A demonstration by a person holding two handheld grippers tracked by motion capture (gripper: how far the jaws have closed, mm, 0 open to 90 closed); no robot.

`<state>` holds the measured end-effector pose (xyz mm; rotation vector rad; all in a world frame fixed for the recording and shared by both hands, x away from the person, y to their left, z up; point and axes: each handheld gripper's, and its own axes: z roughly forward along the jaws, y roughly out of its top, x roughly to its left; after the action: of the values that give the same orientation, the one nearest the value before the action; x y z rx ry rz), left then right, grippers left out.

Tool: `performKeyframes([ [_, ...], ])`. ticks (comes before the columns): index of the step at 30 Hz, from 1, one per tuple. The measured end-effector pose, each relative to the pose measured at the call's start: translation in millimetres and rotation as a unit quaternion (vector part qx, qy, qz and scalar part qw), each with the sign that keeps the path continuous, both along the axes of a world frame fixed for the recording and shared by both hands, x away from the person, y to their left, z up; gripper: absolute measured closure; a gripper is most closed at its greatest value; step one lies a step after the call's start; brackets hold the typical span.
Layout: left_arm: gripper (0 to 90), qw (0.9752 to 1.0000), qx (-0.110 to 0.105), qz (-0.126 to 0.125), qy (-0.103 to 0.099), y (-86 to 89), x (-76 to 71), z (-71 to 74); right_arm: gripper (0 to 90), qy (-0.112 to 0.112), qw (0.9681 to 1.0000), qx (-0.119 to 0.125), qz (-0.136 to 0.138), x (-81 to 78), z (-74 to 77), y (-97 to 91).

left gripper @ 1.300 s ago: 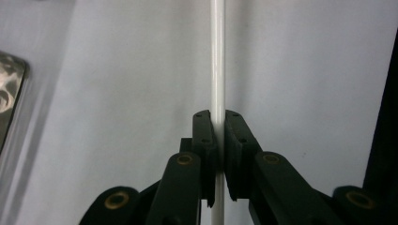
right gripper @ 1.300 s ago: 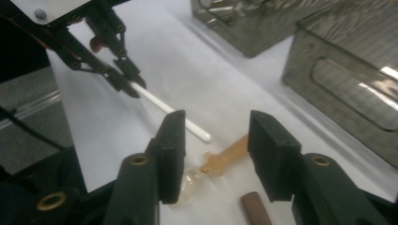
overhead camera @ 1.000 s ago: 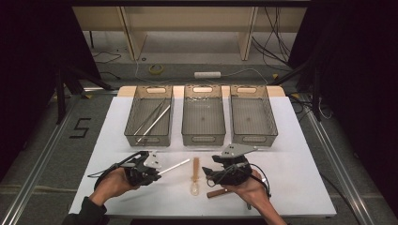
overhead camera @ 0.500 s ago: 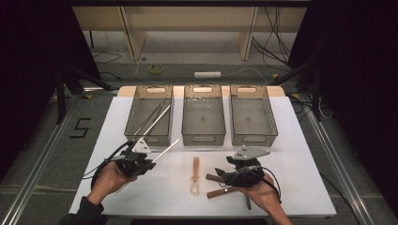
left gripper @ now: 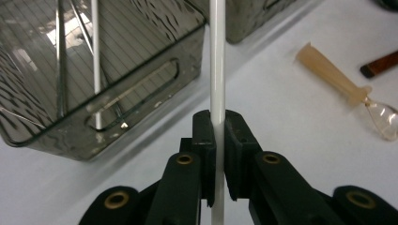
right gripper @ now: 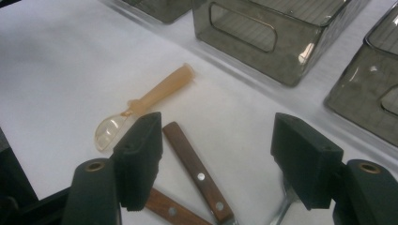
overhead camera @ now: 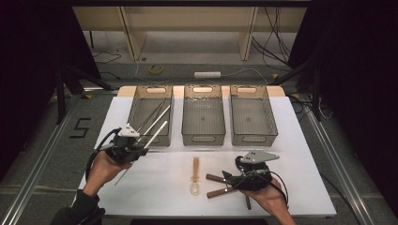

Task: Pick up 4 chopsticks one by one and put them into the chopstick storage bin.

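My left gripper (left gripper: 217,140): closed on the white stick (left gripper: 217,70);
Left of stick: grey bin (left gripper: 141,79);
Right: orange spoon (left gripper: 347,89) on the table (left gripper: 281,108)

A white rectangular table (overhead camera: 300,140) is carrying three smoky transparent plastic bins (overhead camera: 202,121) in a row, with a translucent amber plastic spoon (overhead camera: 195,176) and two wooden-handled utensils (overhead camera: 217,184) lying nearer.

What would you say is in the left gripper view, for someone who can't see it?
Two black fingers pinch a thin white stick that runs straight up the picture. Behind it on the white table stands a smoky clear plastic bin holding more thin sticks, and to the right lies a peach-handled clear plastic spoon.
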<state>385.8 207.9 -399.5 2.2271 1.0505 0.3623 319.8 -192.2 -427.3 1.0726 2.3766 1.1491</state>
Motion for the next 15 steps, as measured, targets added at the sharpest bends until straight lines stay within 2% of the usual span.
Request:
performKeyframes([
  [6, 83.8, 0.9998, -0.004, 0.014, -0.016, 0.4, 19.7, 16.6, 34.8, 0.0, 1.0, 0.002, -0.002, -4.3, -1.6, -4.5],
  [15, 83.8, 0.998, -0.027, 0.044, -0.035, 1.3, 50.6, 28.3, 34.1, 0.003, 1.0, 0.004, -0.007, -9.0, -3.9, -9.4],
])
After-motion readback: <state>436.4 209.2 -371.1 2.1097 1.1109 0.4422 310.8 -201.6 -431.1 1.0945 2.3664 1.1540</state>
